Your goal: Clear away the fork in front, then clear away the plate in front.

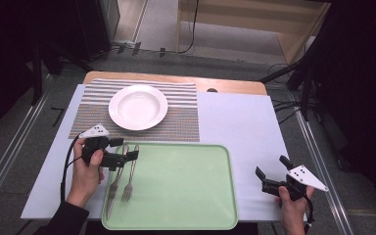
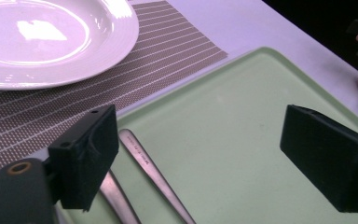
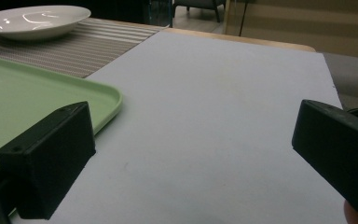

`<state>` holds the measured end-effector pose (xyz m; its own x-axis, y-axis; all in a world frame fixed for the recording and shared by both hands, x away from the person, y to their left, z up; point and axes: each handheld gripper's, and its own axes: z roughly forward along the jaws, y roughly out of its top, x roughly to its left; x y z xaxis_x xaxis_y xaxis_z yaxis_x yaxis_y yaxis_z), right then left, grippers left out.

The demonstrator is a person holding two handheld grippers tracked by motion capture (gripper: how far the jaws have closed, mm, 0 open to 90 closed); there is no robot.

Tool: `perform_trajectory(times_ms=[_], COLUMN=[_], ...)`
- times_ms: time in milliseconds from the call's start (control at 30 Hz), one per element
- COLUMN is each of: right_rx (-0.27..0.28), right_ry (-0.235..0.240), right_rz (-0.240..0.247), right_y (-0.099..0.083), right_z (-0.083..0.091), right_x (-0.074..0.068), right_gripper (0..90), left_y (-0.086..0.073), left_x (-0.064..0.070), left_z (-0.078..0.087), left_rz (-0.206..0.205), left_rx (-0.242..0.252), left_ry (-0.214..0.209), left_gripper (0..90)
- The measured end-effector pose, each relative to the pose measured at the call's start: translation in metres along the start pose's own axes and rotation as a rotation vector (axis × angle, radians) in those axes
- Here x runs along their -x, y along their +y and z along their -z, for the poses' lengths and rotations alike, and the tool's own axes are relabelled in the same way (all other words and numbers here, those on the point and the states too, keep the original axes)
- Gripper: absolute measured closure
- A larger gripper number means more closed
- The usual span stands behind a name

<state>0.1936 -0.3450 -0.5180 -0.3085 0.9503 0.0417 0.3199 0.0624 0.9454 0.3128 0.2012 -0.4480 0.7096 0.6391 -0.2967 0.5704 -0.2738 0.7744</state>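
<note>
High view puts your left gripper [image 1: 127, 155] at the green tray's [image 1: 186, 186] near-left corner, jaws spread wide and holding nothing, poised above the handle ends of the knife [image 1: 112, 188] and fork [image 1: 129, 181]. Both lie side by side along the tray's left edge, handles toward the striped placemat [image 1: 181, 115]; in the left gripper view the two handles [image 2: 151, 170] run just inside the tray rim, one partly under your left jaw. They look like thin, stiff, polished metal, light but likely slippery and lying flat, so you would do best to pinch one handle across its narrow width, near the middle for balance. The raised rim crowds the knife on its outer side; the fork's inner side has open tray floor. Beyond lies the white plate [image 1: 138, 106]. Farther right, your right gripper [image 1: 270, 175] rests open and unladen over bare white table [image 3: 223, 116].
</note>
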Motion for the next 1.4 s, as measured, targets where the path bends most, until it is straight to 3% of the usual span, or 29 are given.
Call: perform_trajectory(times_ms=[200, 300, 333, 400, 467, 700, 767, 1033, 1167, 1200, 1267, 1400], right_rx=[-0.002, 0.001, 0.000, -0.002, -0.002, -0.002, -0.004, -0.001, -0.001, -0.001, 0.000, 0.005], right_ry=[0.000, 0.002, 0.002, 0.000, 0.001, 0.000, -0.001, -0.001, -0.001, 0.000, 0.000, 0.002], right_rz=[-0.007, -0.001, -0.005, -0.007, -0.005, -0.005, 0.001, -0.007, -0.008, -0.009, -0.009, -0.004], right_y=[0.000, 0.000, 0.000, 0.000, 0.000, 0.000, 0.000, 0.000, 0.000, 0.000, 0.000, 0.000], right_z=[0.000, 0.000, 0.000, 0.000, -0.001, -0.001, -0.001, -0.001, -0.001, -0.001, 0.000, 0.000], right_x=[-0.001, 0.000, 0.000, -0.001, -0.001, -0.001, -0.001, -0.001, -0.001, -0.001, -0.001, 0.000], right_gripper=[0.0, 0.0, 0.0, 0.0, 0.0, 0.0, 0.0, 0.0, 0.0, 0.0, 0.0, 0.0], left_y=[0.007, 0.010, 0.011, 0.011, 0.012, 0.017, 0.019, 0.030, 0.036, 0.039, 0.040, 0.042], left_x=[-0.005, -0.008, -0.011, -0.012, -0.012, -0.015, -0.015, -0.021, -0.029, -0.032, -0.035, -0.049], left_z=[-0.001, -0.002, -0.003, -0.004, -0.005, -0.007, -0.009, -0.012, -0.014, -0.015, -0.016, -0.017], left_rz=[-0.008, 0.011, 0.041, 0.043, 0.025, 0.023, 0.016, 0.001, -0.006, -0.016, -0.024, -0.002], left_rx=[0.010, 0.012, -0.020, -0.025, -0.036, -0.030, -0.042, -0.035, -0.027, -0.021, -0.016, -0.003], left_ry=[0.018, 0.009, 0.019, 0.008, 0.031, 0.055, 0.083, 0.085, 0.091, 0.119, 0.121, 0.133], left_gripper=[2.2, 0.0, 0.0, 0.0, 0.0, 0.0, 0.0, 0.0, 0.0, 0.0, 0.0, 0.0])
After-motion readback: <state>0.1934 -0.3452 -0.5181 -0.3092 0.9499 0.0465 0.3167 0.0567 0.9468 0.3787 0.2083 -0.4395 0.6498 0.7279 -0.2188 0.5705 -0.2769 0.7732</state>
